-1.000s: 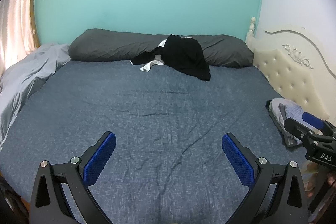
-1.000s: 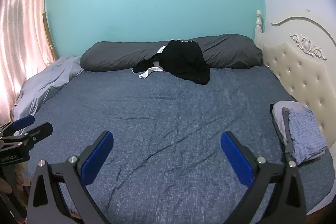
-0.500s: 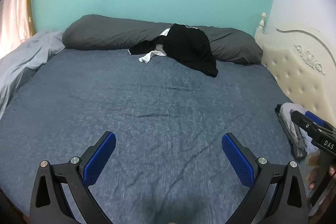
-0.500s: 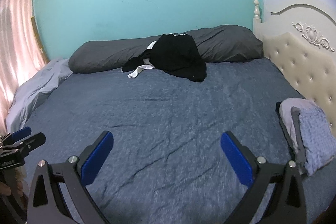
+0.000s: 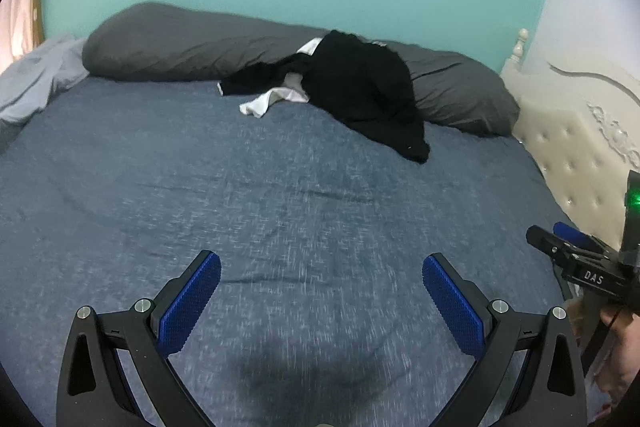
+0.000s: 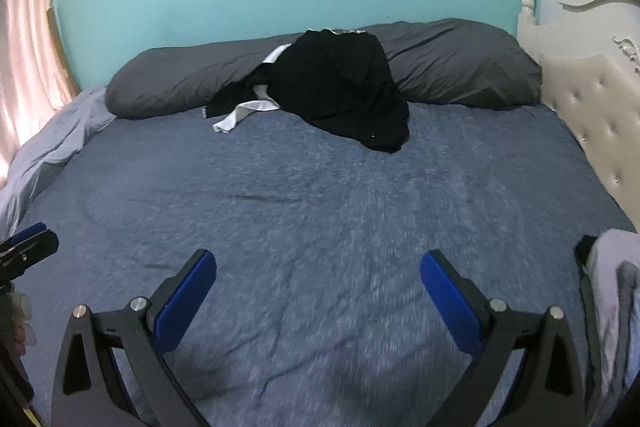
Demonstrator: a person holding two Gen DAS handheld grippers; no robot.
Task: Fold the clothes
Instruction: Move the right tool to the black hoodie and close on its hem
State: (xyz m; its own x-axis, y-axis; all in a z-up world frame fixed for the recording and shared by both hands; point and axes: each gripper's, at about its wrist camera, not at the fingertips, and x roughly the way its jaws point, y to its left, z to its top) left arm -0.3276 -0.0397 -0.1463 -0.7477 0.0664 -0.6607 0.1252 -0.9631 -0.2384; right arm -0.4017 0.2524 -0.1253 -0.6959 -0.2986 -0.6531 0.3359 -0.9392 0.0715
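Blue-sheeted bed (image 5: 280, 187) | black garment (image 5: 368, 95) heaped against grey bolster (image 5: 180, 47) | left claw (image 5: 320, 291), right claw (image 6: 318, 291) both spread apart, empty

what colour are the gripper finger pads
Blue, textured pads on black frames, seen best in the left wrist view.

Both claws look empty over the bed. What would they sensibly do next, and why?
Probably carry on forward to the black garment heaped against the grey pillow. Both the left gripper and the right gripper are open and empty, with only bare blue sheet between them and it.
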